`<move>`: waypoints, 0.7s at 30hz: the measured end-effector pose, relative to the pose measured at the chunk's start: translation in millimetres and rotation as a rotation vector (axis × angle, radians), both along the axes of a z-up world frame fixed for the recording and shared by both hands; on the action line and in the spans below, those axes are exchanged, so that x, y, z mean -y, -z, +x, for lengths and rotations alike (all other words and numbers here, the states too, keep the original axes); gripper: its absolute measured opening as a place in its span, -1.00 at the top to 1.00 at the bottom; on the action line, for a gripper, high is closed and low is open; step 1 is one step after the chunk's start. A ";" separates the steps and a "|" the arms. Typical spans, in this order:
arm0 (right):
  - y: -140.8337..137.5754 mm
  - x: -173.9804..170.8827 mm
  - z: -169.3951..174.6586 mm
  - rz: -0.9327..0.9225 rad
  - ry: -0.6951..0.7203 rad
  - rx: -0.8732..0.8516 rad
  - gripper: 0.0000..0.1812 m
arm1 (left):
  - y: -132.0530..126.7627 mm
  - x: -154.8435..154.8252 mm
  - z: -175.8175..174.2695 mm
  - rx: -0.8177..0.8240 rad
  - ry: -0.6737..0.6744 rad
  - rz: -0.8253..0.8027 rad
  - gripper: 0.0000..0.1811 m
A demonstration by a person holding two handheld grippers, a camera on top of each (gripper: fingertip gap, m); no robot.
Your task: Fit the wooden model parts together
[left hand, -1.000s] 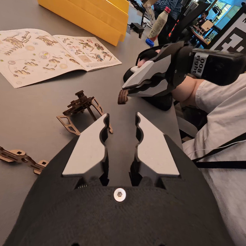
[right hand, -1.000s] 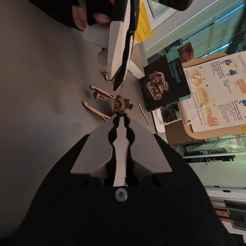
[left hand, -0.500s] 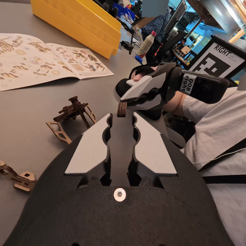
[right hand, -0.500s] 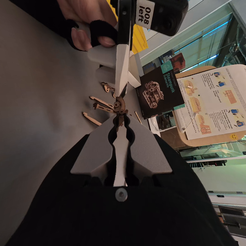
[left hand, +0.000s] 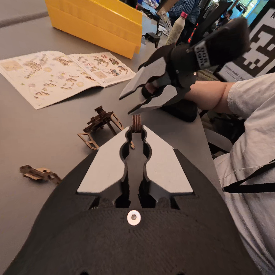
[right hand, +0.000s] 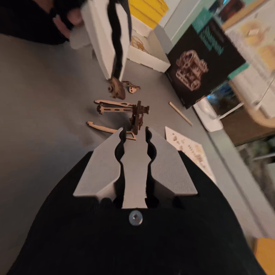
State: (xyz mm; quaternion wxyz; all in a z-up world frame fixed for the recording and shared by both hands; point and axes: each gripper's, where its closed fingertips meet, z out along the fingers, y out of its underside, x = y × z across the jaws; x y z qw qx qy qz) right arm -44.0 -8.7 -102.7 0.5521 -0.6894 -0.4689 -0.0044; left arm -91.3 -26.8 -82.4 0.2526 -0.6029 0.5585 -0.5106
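Two grippers in play. My left gripper [left hand: 137,129] pinches the layered wooden disc [left hand: 136,122] at its fingertips, edge-on and upright, flat faces against the pads so the rim stays free. My right gripper [right hand: 134,129] is parted and empty, just above the disc. The frame [left hand: 102,120] stands on the table [left hand: 37,134] left of the disc, struts splayed, its long axis roughly level; I judge it the mating part.

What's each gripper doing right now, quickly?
Left gripper: shut on the layered wooden part, pinched at its fingertips.
Right gripper: open, holding nothing.
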 end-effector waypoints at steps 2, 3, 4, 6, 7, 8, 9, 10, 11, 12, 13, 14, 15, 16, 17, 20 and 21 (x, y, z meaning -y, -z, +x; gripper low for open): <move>7.8 -9.3 -2.5 -0.117 0.000 -0.072 0.71 | -6.3 -10.6 -4.1 0.024 -0.032 0.010 0.90; 11.4 -12.3 -5.4 -0.174 -0.006 -0.100 0.70 | -10.1 -14.7 -5.9 0.044 -0.042 0.006 0.90; 12.9 -13.8 -9.8 -0.218 -0.021 -0.128 0.69 | -13.7 -18.1 -7.7 0.064 -0.050 0.000 0.90; 10.6 -23.1 -10.8 -0.219 0.000 -0.152 0.74 | -17.8 -24.9 -11.1 0.086 -0.069 -0.007 0.90; 14.8 -25.0 -10.4 -0.248 0.009 -0.130 0.87 | -19.9 -26.8 -12.3 0.098 -0.072 -0.010 0.90; 16.8 -24.6 -11.7 -0.271 0.004 -0.119 0.98 | -22.4 -27.8 -13.4 0.110 -0.071 -0.011 0.90; 15.4 -24.8 -13.5 -0.269 -0.005 -0.127 0.98 | -23.8 -28.8 -14.2 0.117 -0.073 -0.007 0.90; 16.6 -22.2 -16.3 -0.300 -0.021 -0.132 0.98 | -24.7 -30.0 -15.2 0.119 -0.077 -0.002 0.90; 16.6 -20.8 -17.6 -0.348 -0.017 -0.154 0.98 | -27.2 -29.9 -16.1 0.127 -0.074 0.001 0.90; 13.5 -17.2 -21.8 -0.416 -0.032 -0.211 0.98 | -31.7 -26.9 -17.3 0.143 -0.055 -0.002 0.90; 12.7 -10.1 -28.3 -0.537 -0.063 -0.278 0.99 | -36.9 -24.4 -18.7 0.158 -0.041 -0.005 0.90; 12.0 -4.0 -33.4 -0.665 -0.083 -0.335 0.98 | -40.4 -23.7 -19.9 0.164 -0.038 -0.006 0.90; 9.7 -0.5 -38.1 -0.756 -0.101 -0.394 0.99 | -40.9 -22.3 -21.0 0.154 -0.030 -0.011 0.90; 10.2 7.5 -43.8 -0.864 -0.143 -0.433 0.99 | -39.5 -17.2 -22.3 0.136 0.003 -0.026 0.90; 15.0 17.0 -47.5 -0.991 -0.178 -0.433 0.98 | -37.7 -9.8 -23.4 0.121 0.050 -0.048 0.90; 24.6 25.0 -55.7 -1.174 -0.224 -0.478 0.98 | -20.8 -3.1 -21.1 0.041 0.081 -0.071 0.90; 27.8 21.7 -57.2 -1.188 -0.216 -0.497 0.98 | -12.3 -2.1 -20.5 0.000 0.085 -0.072 0.90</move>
